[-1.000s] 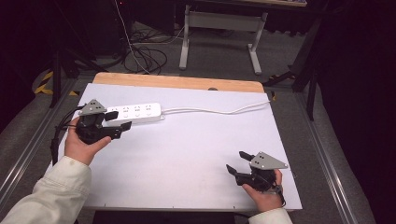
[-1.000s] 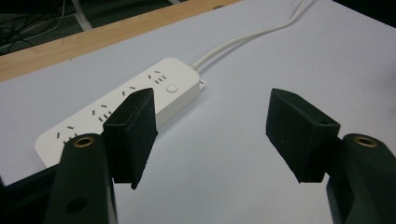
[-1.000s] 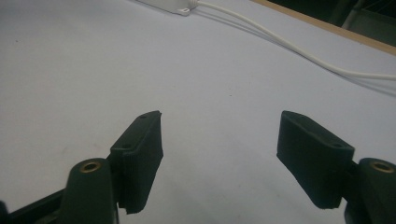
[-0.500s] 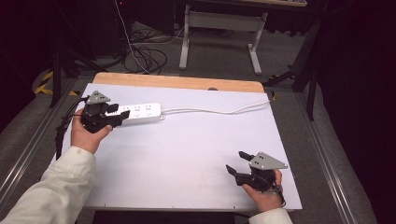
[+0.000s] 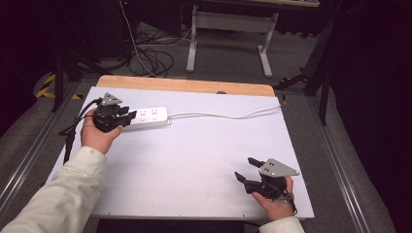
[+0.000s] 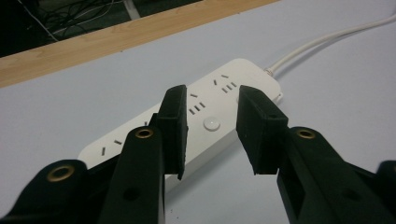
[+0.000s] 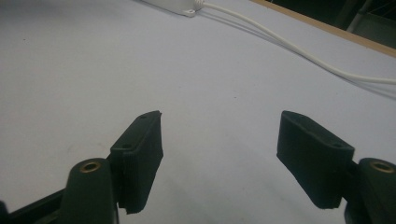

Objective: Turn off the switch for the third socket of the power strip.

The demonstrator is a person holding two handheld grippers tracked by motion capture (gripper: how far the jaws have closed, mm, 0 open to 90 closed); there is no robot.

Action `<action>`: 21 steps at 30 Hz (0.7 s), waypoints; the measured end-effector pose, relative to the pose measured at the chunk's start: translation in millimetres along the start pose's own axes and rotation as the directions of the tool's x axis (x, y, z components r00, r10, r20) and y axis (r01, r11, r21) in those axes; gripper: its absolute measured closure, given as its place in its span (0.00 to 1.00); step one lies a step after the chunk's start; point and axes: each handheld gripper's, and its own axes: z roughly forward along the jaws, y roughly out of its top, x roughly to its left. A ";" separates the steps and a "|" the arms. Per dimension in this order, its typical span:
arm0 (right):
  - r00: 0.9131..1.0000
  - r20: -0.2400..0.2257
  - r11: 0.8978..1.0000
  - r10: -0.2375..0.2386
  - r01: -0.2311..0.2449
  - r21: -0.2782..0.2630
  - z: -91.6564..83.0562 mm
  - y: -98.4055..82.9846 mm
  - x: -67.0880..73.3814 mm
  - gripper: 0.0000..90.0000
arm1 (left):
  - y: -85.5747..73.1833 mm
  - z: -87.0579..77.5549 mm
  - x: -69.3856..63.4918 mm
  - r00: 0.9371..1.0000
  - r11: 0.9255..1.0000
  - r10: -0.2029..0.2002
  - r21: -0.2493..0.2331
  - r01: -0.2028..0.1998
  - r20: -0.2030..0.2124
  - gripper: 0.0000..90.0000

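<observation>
Now the left gripper (image 6: 210,135) has its jaws spread a little, one on each side of the white power strip (image 6: 196,109), above its round button (image 6: 211,124); I cannot tell if the pads touch it. In the high view this left gripper (image 5: 127,116) is at the upper left of the frame, over the left end of the power strip (image 5: 150,116). The strip lies flat on the white bench (image 5: 194,155), its long axis running left to right, and its white cable (image 5: 228,115) leaves the right end toward the upper right. The right gripper (image 5: 248,169) is at the lower right of the frame, well apart from the strip, with its jaws spread wide over bare bench. In the right gripper view the cable (image 7: 289,46) crosses the upper part of the frame.
</observation>
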 end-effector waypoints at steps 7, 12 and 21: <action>1.000 -0.002 1.000 -0.003 0.003 0.000 0.5 -0.1 0.2 0.35 | -2.3 6.8 5.4 1.000 1.000 -0.023 0.008 0.023 0.002 0.78; 1.000 -0.003 1.000 -0.004 0.004 -0.002 0.3 -0.1 0.3 0.35 | -5.0 15.2 10.9 0.999 0.999 -0.035 0.040 0.035 -0.016 0.89; 1.000 -0.007 1.000 -0.008 0.008 0.001 0.6 -0.3 0.4 0.35 | -11.5 24.6 12.7 0.999 0.997 0.025 0.070 -0.023 -0.024 0.99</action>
